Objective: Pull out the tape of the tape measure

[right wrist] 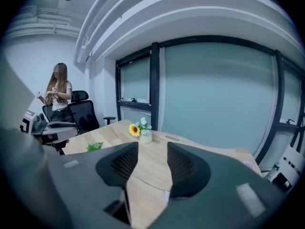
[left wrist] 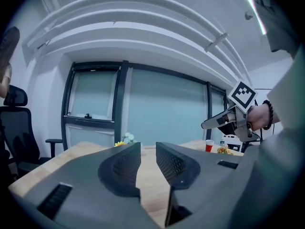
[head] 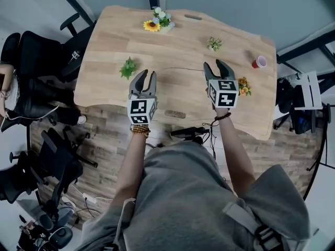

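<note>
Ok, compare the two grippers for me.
The left gripper has its jaws only narrowly apart; the right gripper holds them wider. The left gripper hangs nearer the front edge of the table; the right gripper reaches farther in. Both are open and empty.

Marker cube (head: pixel 141 110) on left gripper (head: pixel 148 75) and marker cube (head: pixel 224 93) on right gripper (head: pixel 213 66) showing only black-and-white square patterns. No readable text appearing elsewhere, perhaps too small.
</note>
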{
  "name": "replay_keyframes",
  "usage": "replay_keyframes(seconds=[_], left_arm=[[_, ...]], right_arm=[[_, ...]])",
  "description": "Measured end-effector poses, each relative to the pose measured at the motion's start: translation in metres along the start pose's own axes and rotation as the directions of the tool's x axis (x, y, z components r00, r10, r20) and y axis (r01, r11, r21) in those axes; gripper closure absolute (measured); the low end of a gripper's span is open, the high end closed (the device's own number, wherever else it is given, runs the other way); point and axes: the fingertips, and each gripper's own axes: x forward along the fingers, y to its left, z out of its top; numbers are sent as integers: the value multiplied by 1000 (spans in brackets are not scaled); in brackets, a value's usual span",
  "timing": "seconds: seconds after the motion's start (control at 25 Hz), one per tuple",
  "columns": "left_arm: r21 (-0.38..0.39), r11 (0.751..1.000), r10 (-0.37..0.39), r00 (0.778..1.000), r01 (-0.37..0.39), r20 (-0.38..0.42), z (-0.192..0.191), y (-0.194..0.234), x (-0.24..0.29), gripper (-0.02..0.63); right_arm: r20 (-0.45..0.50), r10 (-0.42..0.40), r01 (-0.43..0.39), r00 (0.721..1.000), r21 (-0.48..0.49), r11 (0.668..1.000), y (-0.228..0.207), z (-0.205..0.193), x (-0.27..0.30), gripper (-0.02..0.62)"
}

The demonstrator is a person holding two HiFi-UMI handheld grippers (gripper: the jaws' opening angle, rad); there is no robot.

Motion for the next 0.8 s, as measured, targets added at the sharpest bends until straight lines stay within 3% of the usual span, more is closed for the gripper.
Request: replay_keyframes(seconds=[0.52,0.8], left_arm=[[90,996,-32,979,14,201,91,-30,-28,531],[112,994,-36,971,9,236,105,-42,-42,552]], right_arm=[[204,-14,32,979,-85,996,49,62,-63,471],[257,-6,36,966,-111,993,74,73,-87,515]])
